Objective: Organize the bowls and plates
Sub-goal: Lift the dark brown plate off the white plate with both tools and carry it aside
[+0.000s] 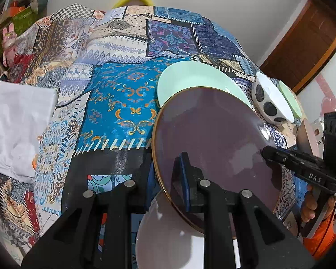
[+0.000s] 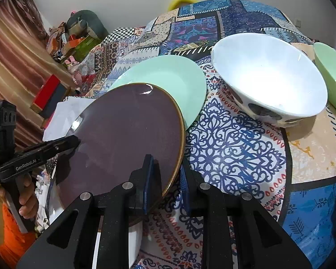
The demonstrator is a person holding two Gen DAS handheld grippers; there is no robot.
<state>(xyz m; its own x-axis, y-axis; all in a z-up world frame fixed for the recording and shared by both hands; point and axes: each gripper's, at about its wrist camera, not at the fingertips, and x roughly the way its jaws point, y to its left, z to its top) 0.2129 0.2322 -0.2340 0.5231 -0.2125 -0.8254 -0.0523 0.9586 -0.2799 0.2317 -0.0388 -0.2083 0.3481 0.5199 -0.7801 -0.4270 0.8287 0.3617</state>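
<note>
Now, step in hand: moving the purple plate (image 1: 212,143), which both grippers carry by its rim, tilted, over the patterned tablecloth (image 1: 114,103).
Left gripper (image 1: 168,192): fingers pressed nearly together, pinching the near-left rim of the purple plate; one blue pad (image 1: 184,179) lies on the plate's top face, the other is hidden under it.
Right gripper (image 2: 165,186): pinching the opposite rim of the same plate, one pad (image 2: 148,179) above and one below the gold edge; the jaws stand almost closed.
Where the plate is: held off the cloth, its far edge overlapping the mint green plate (image 2: 168,78), which lies flat just behind it. A white plate (image 1: 168,231) sits below its near edge.
Bowls, taken from the purple plate: the white spotted bowl (image 2: 271,83) stands to its right, apart from it; a green bowl (image 2: 331,76) stands beyond that one, just beside it.
Other things: a white cloth (image 1: 18,123) lies well left of the purple plate.
Progress, as I judge it: early to middle; no pile is made, and the bowls stand separate.
Next move calls for: both hands travelling together and level so the rim does not slip, then centring the plate over its pile (which plate is meant I cannot tell) and lowering before either grip loosens.
Risk: uneven lowering could knock the mint green plate's edge.
</note>
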